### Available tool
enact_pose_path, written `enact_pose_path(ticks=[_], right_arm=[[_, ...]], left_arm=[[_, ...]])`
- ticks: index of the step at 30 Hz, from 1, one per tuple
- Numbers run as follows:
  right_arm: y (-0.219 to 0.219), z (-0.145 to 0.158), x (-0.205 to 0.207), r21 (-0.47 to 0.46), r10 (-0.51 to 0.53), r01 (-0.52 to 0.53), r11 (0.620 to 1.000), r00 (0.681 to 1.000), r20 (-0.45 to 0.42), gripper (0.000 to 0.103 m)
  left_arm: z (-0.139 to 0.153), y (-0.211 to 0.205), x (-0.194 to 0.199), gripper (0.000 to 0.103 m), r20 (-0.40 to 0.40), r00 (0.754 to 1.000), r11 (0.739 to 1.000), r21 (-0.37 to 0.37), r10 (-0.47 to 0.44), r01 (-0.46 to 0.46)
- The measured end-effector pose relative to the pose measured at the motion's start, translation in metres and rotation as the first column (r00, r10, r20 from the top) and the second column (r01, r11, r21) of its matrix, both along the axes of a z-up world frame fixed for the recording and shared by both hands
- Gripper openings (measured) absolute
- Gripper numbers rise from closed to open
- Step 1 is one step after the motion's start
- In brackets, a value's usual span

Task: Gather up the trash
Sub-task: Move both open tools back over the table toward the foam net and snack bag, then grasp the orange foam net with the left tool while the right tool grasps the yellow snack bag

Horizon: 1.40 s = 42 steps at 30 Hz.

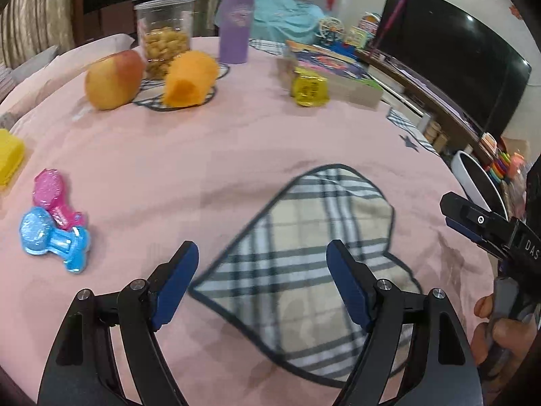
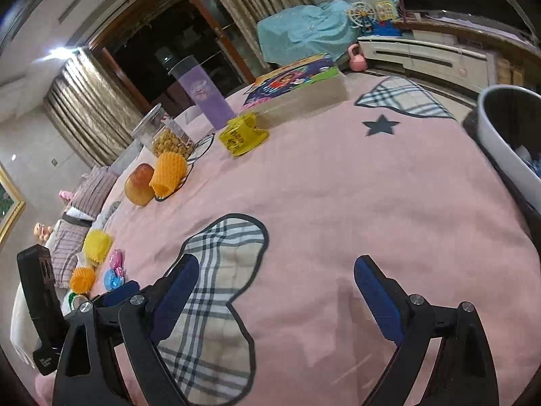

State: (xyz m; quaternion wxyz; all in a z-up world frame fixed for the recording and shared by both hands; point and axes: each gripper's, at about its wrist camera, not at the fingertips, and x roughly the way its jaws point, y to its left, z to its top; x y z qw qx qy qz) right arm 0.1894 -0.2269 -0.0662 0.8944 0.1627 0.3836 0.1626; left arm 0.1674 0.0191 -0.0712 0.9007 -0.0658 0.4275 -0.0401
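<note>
Yellow crumpled wrapper (image 1: 309, 89) — far side of pink surface (image 1: 236, 155), beside picture book (image 1: 333, 64); judged light, crinkly, slippery; pinch at a raised fold. Left gripper (image 1: 262, 289), right gripper (image 2: 275, 299) — both wide, empty

My left tool (image 1: 262, 282) points forward and steeply down, its two blue-padded fingers (image 1: 177, 282) spread wide with nothing between them. My right tool (image 2: 277, 299) is tipped down less sharply, and its fingers (image 2: 377, 299) also stand wide apart and empty. In the left wrist view the right tool shows at the right edge, seen from the side, with my right hand (image 1: 495, 331) wrapped around its handle below. Both tools sit close together, side by side.
</note>
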Motion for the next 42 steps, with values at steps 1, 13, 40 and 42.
enact_pose_path(ticks=[1, 13, 40, 42], right_arm=[[0.004, 0.000, 0.003, -0.007, 0.010, -0.010, 1.000, 1.000, 0.005, 0.094], [0.048, -0.001, 0.064, 0.007, 0.086, -0.086, 0.996, 0.996, 0.023, 0.094], [0.098, -0.016, 0.193, -0.037, 0.104, -0.103, 0.994, 0.994, 0.030, 0.043], [0.096, -0.019, 0.194, -0.027, 0.102, -0.102, 0.994, 0.995, 0.012, 0.032]], left_arm=[[-0.001, 0.003, 0.001, 0.080, 0.000, 1.000, 1.000, 0.001, 0.009, -0.009], [0.001, 0.047, 0.052, 0.081, 0.026, 0.991, 0.990, 0.058, 0.129, -0.130], [-0.007, 0.072, 0.177, 0.032, 0.066, 0.985, 0.984, 0.071, 0.157, -0.162], [-0.005, 0.068, 0.176, 0.018, 0.082, 0.986, 0.985, 0.085, 0.143, -0.150]])
